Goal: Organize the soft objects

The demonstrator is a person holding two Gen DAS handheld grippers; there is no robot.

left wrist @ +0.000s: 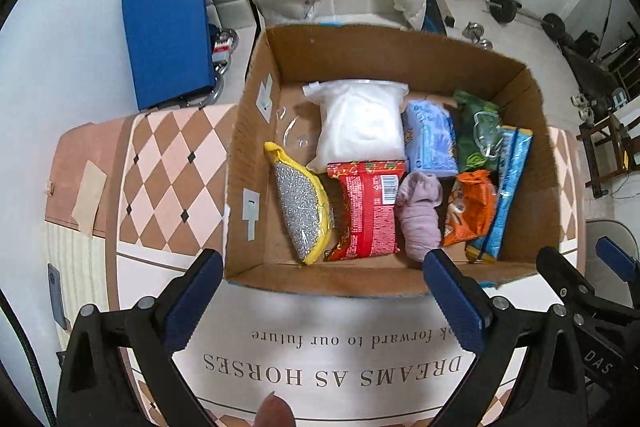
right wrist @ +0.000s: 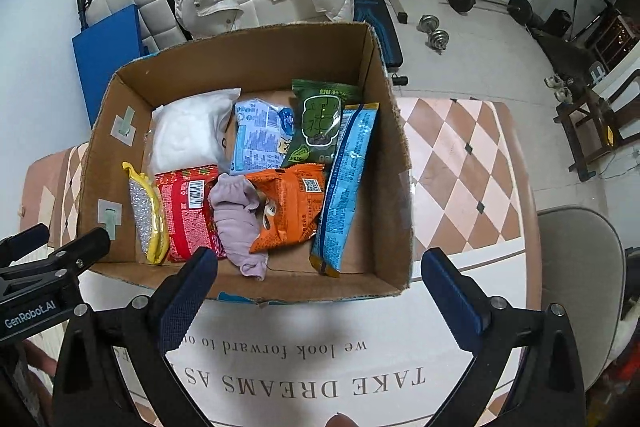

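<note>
Nearest the cameras, the left gripper [left wrist: 322,297] and the right gripper [right wrist: 320,293] are both hanging over the printed cloth of the surface [right wrist: 280,367], fingers [left wrist: 196,303] spread wide and holding nothing, each pointing steeply down. Just beyond the fingertips, the near wall of the cardboard box [left wrist: 332,279] is sitting on the surface, and all the soft things are lying inside it. Closest past the left gripper's fingers, the yellow-edged scouring pad [left wrist: 302,213] and the red packet [left wrist: 366,207] are lying side by side, with the lilac sock [left wrist: 420,215] just ahead of its right finger. Past the right gripper's fingers, the orange snack bag [right wrist: 288,207] is touching the sock, and the long blue packet [right wrist: 346,183] is leaning along the box's right side. Farther on, the white pouch [left wrist: 362,123], the pale blue tissue pack [left wrist: 430,139] and the green packet [right wrist: 320,123] are filling the back row. Nothing loose is showing on the surface around the box, so the packing step is looking finished, or nearly so. Any next move is likely calling only for tidying: reaching down past the near wall to straighten the crumpled sock or the tilted blue packet.
</note>
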